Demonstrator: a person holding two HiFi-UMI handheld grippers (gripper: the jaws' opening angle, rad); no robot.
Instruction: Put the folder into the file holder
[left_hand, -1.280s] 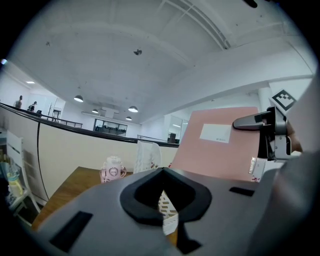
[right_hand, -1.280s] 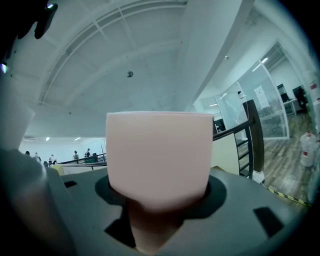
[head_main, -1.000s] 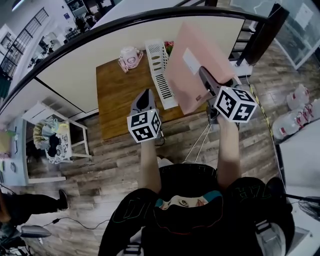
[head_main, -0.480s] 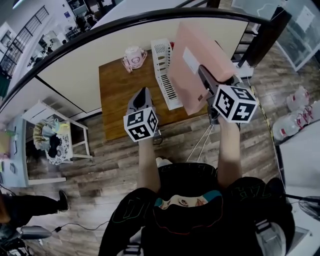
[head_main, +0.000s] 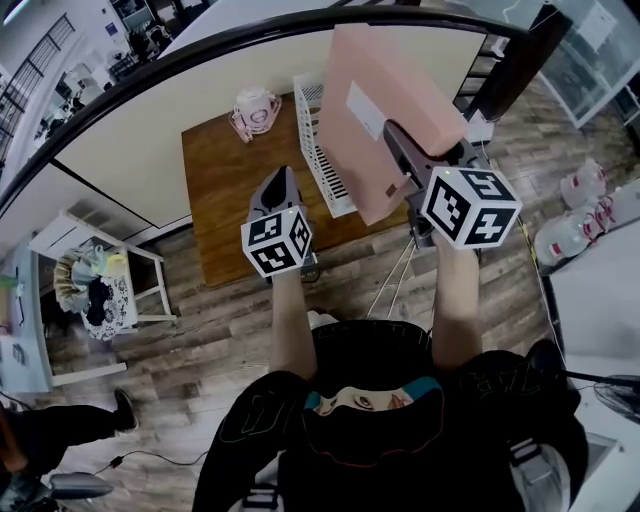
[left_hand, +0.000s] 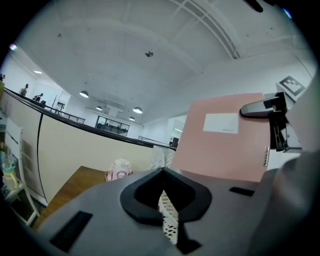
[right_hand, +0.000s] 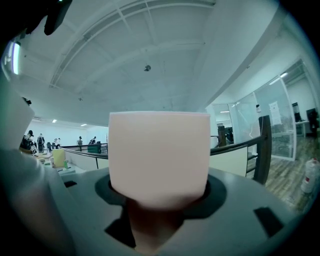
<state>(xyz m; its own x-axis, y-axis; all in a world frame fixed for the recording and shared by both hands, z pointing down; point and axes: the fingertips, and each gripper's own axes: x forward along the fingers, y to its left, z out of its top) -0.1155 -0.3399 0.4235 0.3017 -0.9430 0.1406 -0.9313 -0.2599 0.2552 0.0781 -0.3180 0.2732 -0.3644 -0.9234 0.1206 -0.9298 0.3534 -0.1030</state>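
Observation:
A pink folder (head_main: 375, 110) with a white label is held upright in the air. My right gripper (head_main: 392, 140) is shut on its lower right edge. The folder hangs over the right side of the white slotted file holder (head_main: 320, 165), which stands on the wooden table (head_main: 225, 190). In the right gripper view the folder (right_hand: 159, 155) fills the space between the jaws. My left gripper (head_main: 280, 183) hovers over the table's front edge, left of the holder, shut and holding nothing. The left gripper view shows the folder (left_hand: 225, 145) to the right and the holder (left_hand: 159, 156) behind it.
A small pink-and-white object (head_main: 253, 110) sits at the table's back, by the cream partition wall (head_main: 150, 120). A white side stand (head_main: 90, 280) with clutter is on the floor at left. White bags (head_main: 585, 215) lie on the floor at right.
The right gripper has carried the folder a little higher and leftward, over the file holder. The left gripper has drifted slightly left and stays shut.

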